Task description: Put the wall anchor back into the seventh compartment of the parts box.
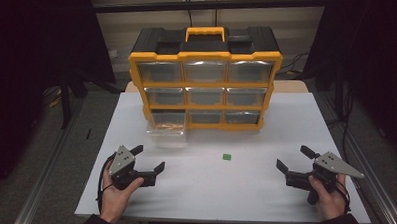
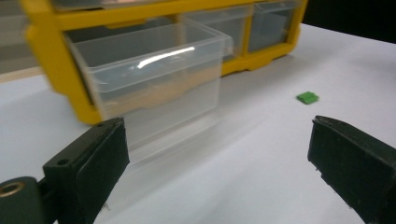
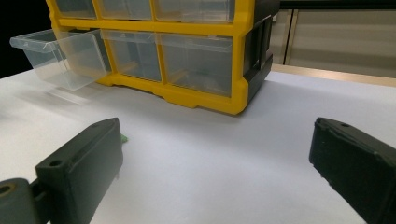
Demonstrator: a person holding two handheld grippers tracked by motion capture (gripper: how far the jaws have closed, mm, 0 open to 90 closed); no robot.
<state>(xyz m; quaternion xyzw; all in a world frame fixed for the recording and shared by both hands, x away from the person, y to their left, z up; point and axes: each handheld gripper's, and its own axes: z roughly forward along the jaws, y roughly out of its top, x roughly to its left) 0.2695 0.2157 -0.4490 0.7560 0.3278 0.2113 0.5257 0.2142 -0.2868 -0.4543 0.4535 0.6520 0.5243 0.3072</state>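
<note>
I had the left claw (image 1: pixel 149 159) low in the lower left of the high view, its jaws wide apart and gripping nothing. The right claw (image 1: pixel 295 159) sat in the lower right of that frame, jaws likewise spread and empty. Between them, a little right of centre, the small green block (image 1: pixel 227 156) lay flat on the white worktop (image 1: pixel 286 125), well apart from both claws. In the left gripper view the block (image 2: pixel 307 97) showed at the right of the frame, beyond my right-hand jaw. The yellow organizer (image 1: pixel 204 84) stood upright in the upper middle of the high view, and its bottom-left clear drawer (image 1: pixel 166 132) was pulled out toward me. In the right gripper view that drawer (image 3: pixel 56 58) jutted out at the upper left.
</note>
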